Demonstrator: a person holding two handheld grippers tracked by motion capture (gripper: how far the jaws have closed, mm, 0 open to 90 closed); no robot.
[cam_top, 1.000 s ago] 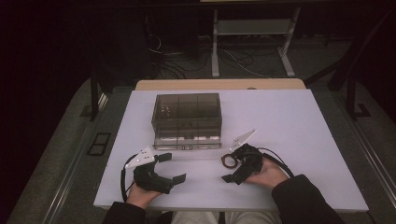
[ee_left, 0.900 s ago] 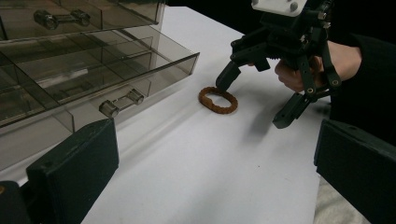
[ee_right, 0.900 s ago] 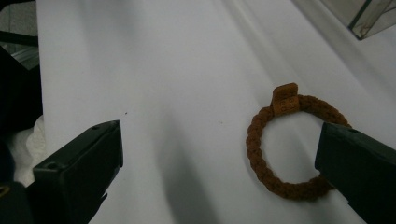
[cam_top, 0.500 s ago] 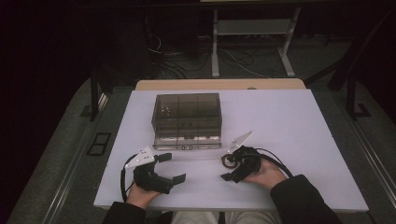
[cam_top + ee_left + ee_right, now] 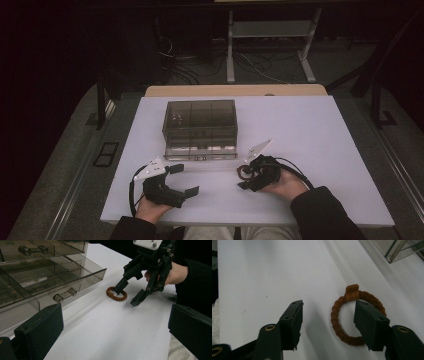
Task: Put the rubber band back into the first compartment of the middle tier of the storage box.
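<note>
A brown braided ring [image 5: 336,323] with a small square tab lies flat on the white table [image 5: 310,130], also seen as ring [image 5: 116,293] and ring [image 5: 245,171]. My right gripper [image 5: 328,325] is open and straddles the ring's near arc, with one jaw tip inside the ring and the other outside it. From across the table this right gripper [image 5: 127,293] points down at the ring. My left gripper [image 5: 182,179] rests open on the table's near left, its jaws empty. A smoky clear drawer box [image 5: 200,125] stands mid-table with its bottom drawer [image 5: 75,282] pulled out.
The open drawer's handle [image 5: 65,295] sticks out toward me between the two grippers. The table's front edge [image 5: 250,220] is close behind both hands. A metal frame and cables [image 5: 270,35] sit on the floor beyond the table.
</note>
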